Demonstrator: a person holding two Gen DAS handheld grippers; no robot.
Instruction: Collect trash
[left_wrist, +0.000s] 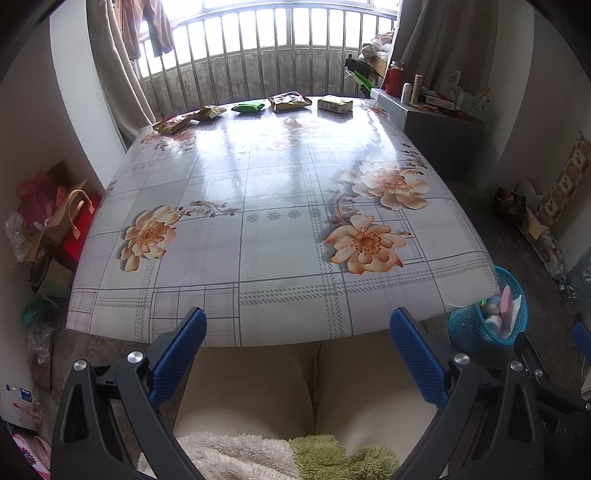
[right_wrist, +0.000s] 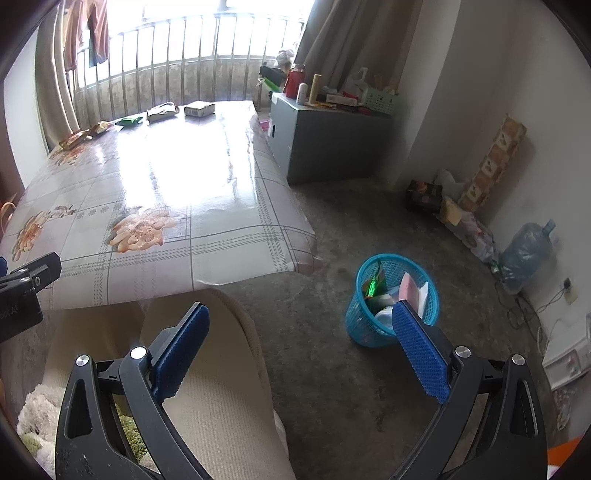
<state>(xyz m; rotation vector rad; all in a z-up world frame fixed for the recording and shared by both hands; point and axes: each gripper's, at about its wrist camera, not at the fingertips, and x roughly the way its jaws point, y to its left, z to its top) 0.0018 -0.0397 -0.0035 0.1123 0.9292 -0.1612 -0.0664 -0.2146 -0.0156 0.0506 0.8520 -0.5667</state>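
Note:
Several snack wrappers lie in a row along the far edge of the floral table (left_wrist: 236, 258): a yellow packet (left_wrist: 173, 123), a green packet (left_wrist: 248, 107), a brown packet (left_wrist: 290, 101) and a small box (left_wrist: 335, 103). The same row shows in the right wrist view, with the green packet (right_wrist: 129, 121) and box (right_wrist: 199, 109). A blue mesh basket (right_wrist: 391, 299) holding wrappers stands on the floor right of the table, also visible as the basket (left_wrist: 487, 314). My left gripper (left_wrist: 297, 321) is open at the table's near edge. My right gripper (right_wrist: 301, 315) is open above the floor, empty.
A person's lap in beige trousers (left_wrist: 314, 384) sits under both grippers. A grey cabinet (right_wrist: 325, 147) with bottles stands right of the table. Bags are piled on the floor at left (left_wrist: 48, 221). A water jug (right_wrist: 524, 254) and clutter line the right wall.

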